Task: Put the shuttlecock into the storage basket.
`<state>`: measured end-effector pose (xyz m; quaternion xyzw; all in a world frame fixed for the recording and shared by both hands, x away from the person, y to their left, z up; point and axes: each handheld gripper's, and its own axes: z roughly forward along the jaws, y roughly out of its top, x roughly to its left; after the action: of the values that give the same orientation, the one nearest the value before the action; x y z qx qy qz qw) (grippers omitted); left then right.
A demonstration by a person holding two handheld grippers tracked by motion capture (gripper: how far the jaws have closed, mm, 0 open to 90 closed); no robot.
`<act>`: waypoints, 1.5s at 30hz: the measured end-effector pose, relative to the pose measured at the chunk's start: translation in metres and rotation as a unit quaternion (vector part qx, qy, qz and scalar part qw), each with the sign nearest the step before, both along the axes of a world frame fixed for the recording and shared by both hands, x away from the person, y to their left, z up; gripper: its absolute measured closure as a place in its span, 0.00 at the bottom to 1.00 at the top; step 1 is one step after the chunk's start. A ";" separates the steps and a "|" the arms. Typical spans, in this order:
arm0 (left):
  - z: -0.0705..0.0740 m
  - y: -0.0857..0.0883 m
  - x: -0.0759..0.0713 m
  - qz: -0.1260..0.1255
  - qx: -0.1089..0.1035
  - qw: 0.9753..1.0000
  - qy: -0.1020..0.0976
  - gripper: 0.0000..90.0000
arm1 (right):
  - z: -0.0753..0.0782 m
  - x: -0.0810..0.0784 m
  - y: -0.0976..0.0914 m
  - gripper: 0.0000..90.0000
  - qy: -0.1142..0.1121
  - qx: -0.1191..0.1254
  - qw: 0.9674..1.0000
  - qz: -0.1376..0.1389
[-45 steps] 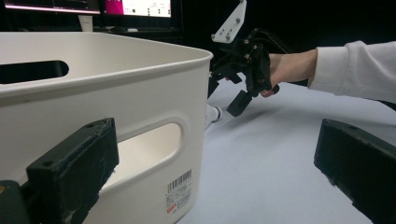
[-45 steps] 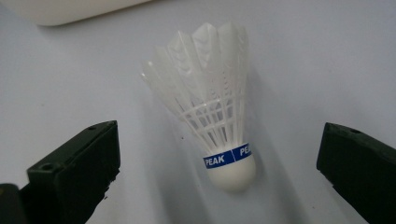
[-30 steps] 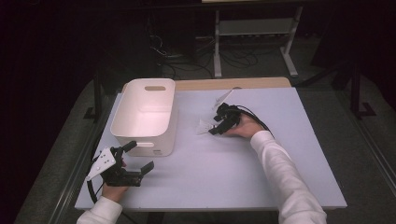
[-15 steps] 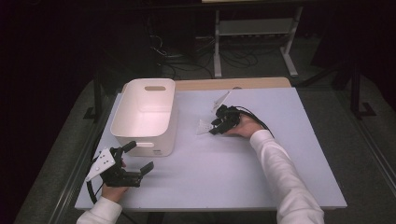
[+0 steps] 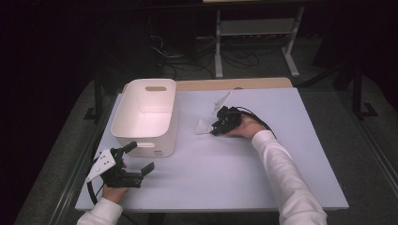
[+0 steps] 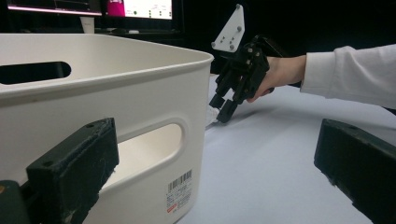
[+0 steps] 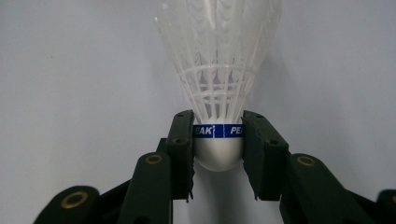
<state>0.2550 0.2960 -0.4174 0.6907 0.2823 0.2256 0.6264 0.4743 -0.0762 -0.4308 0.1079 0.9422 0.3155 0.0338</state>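
A white feathered shuttlecock (image 7: 218, 60) with a blue band around its cork lies on the pale table (image 5: 225, 173). My right gripper (image 7: 218, 128) has just been closing, and its pads now press the cork from both sides. In the high view the shuttlecock (image 5: 203, 127) sticks out leftward from the right gripper (image 5: 216, 129) near the table's middle. My left gripper (image 5: 141, 156) rests at the front left, open and holding nothing. Its jaws face the front wall of a white plastic bin (image 5: 123, 112). In the left gripper view the right gripper (image 6: 223, 111) tilts down at the table beyond the bin (image 6: 140, 93).
The bin has handle slots and a barcode sticker (image 6: 180, 189) on its near wall. A wooden strip (image 5: 234, 84) runs along the table's far edge. Beyond it stand a metal frame (image 5: 256, 33) and loose cables on a dark floor.
The right gripper's jaws have drawn in onto the shuttlecock's cork. Both hands stay where they were.
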 end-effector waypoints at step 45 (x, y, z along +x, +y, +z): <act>0.000 -0.001 0.000 -0.002 0.000 1.000 0.002 0.00 | 0.060 -0.015 -0.009 0.71 -0.018 0.027 0.999 -0.002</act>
<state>0.2546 0.2949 -0.4169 0.6917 0.2826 0.2229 0.6260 0.4594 -0.0851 -0.3709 0.1050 0.9324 0.3424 0.0488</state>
